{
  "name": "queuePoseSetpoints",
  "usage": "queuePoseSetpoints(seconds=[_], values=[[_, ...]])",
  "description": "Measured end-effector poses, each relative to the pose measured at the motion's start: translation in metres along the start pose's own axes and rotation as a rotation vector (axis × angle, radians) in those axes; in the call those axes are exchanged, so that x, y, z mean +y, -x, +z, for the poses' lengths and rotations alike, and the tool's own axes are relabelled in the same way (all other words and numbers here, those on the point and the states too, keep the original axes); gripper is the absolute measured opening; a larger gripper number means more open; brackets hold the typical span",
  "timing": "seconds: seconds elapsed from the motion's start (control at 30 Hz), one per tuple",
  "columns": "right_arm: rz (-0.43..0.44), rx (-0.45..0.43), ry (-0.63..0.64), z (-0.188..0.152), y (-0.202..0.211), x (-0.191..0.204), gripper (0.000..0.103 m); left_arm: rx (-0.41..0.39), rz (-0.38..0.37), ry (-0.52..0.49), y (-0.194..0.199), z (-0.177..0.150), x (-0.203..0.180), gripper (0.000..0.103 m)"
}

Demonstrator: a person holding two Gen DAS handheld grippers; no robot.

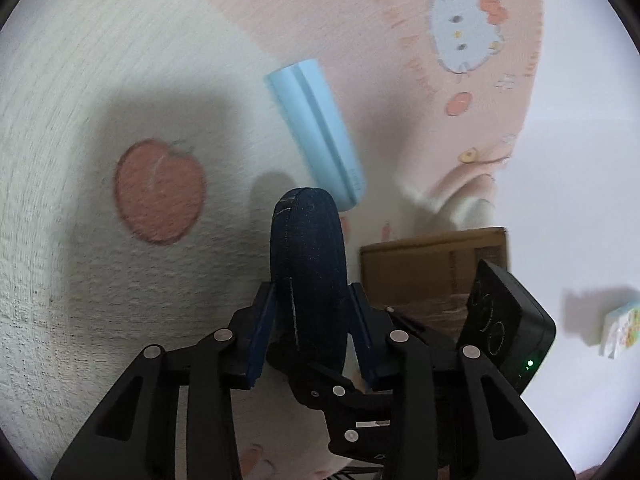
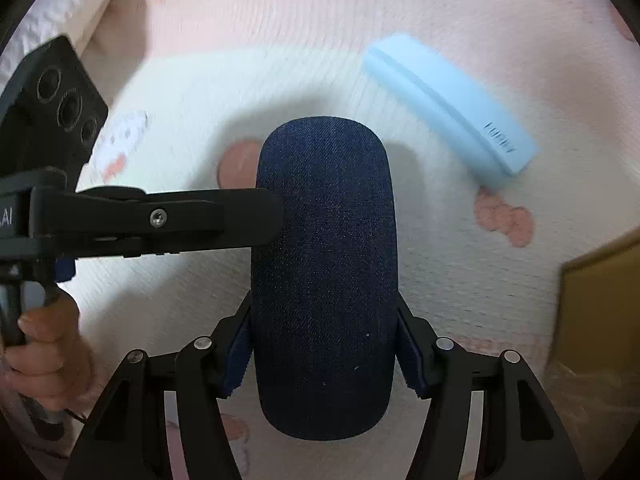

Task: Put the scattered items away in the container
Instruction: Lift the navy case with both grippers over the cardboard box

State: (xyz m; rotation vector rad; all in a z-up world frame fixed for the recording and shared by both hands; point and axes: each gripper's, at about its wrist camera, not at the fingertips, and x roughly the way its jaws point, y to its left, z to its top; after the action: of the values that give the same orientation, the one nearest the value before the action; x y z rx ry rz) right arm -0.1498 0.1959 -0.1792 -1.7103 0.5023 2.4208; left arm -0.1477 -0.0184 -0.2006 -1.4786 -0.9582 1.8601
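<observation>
Denim case (image 2: 326, 276) between both tongs (pinched)

The left tongs (image 1: 311, 336) are matte black linkage arms with round silver rivets and blue finger pads (image 1: 260, 344). The right tongs (image 2: 326, 354) match them, with ribbed blue pads (image 2: 239, 356) and a silver screw on one finger.

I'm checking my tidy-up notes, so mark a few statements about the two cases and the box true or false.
1. The jaws of the right gripper grip the denim case. True.
2. The light blue case is inside the cardboard box. False: it lies on the mat, outside the box.
3. The left gripper also holds the denim case. True.
4. The mat is plain grey. False: it is pink and white with cartoon prints.
</observation>
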Motion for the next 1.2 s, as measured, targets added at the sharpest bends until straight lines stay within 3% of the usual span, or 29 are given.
queuePoseSetpoints(seconds=[0.27, 0.47, 0.5, 0.6, 0.67, 0.8, 0.9, 1.2], values=[[-0.063, -0.13, 0.015, 0.018, 0.075, 0.005, 0.06, -0.059, -0.126, -0.093, 0.034, 0.01, -0.061, 0.039], [-0.088, -0.179, 0.007, 0.015, 0.12, 0.008, 0.06, -0.079, -0.168, -0.2, 0.048, 0.002, -0.108, 0.039], [-0.093, -0.186, 0.012, 0.027, 0.117, -0.007, 0.06, -0.081, -0.171, -0.21, 0.049, 0.001, -0.114, 0.039], [-0.12, -0.211, 0.023, 0.056, 0.131, 0.019, 0.06, -0.078, -0.2, -0.217, 0.051, 0.002, -0.131, 0.039], [-0.119, -0.226, 0.011, 0.045, 0.137, -0.02, 0.06, -0.074, -0.23, -0.222, 0.053, 0.004, -0.141, 0.039], [-0.118, -0.244, -0.014, 0.021, 0.174, -0.024, 0.06, -0.064, -0.234, -0.29, 0.054, 0.004, -0.17, 0.039], [-0.161, -0.252, -0.018, 0.026, 0.182, -0.037, 0.06, -0.053, -0.212, -0.346, 0.046, 0.002, -0.196, 0.039], [-0.236, -0.239, -0.114, 0.002, 0.212, -0.091, 0.06, 0.045, -0.207, -0.445, -0.011, -0.005, -0.252, 0.039]])
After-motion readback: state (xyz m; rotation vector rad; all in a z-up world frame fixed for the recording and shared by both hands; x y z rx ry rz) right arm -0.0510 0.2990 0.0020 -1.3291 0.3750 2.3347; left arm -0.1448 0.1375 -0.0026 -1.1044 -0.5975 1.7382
